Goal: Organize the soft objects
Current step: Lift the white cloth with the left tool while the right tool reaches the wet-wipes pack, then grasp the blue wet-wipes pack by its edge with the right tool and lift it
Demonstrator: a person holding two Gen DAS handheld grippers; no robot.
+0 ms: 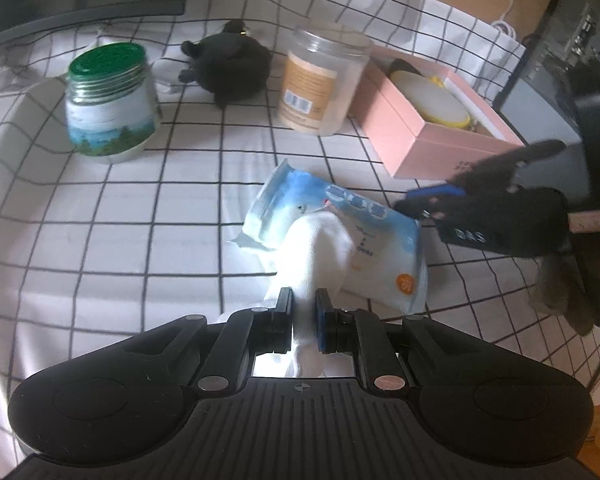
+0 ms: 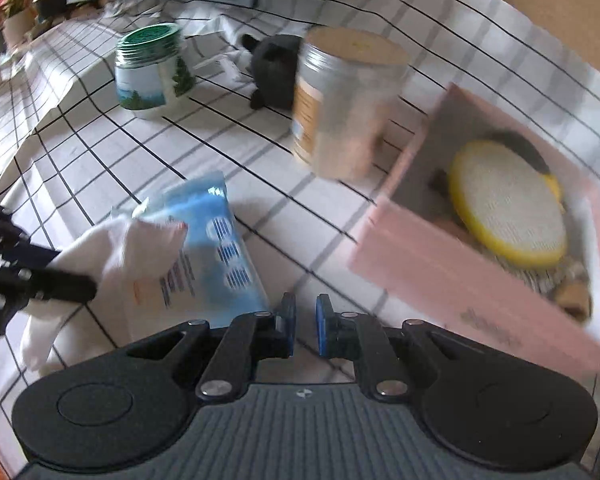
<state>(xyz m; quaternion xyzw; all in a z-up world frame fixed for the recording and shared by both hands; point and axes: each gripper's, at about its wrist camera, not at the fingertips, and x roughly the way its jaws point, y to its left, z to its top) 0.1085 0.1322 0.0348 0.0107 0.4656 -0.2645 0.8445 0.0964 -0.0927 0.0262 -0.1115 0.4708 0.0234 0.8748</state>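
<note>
We pinch a white sock (image 1: 314,248) between the jaws of our left gripper (image 1: 304,304); the sock drapes over a blue wipes packet (image 1: 340,236) lying on the checked tablecloth (image 1: 120,220). Our right gripper (image 2: 305,320) hovers just beside the packet's near end with its jaws nearly together and nothing between them. To the right stands an open pink box (image 2: 440,272) holding a yellow-rimmed round pad (image 2: 508,204). Behind sit a tan-labelled jar (image 2: 340,100), a green-lidded jar (image 2: 152,72) and a black plush toy (image 1: 228,64).
</note>
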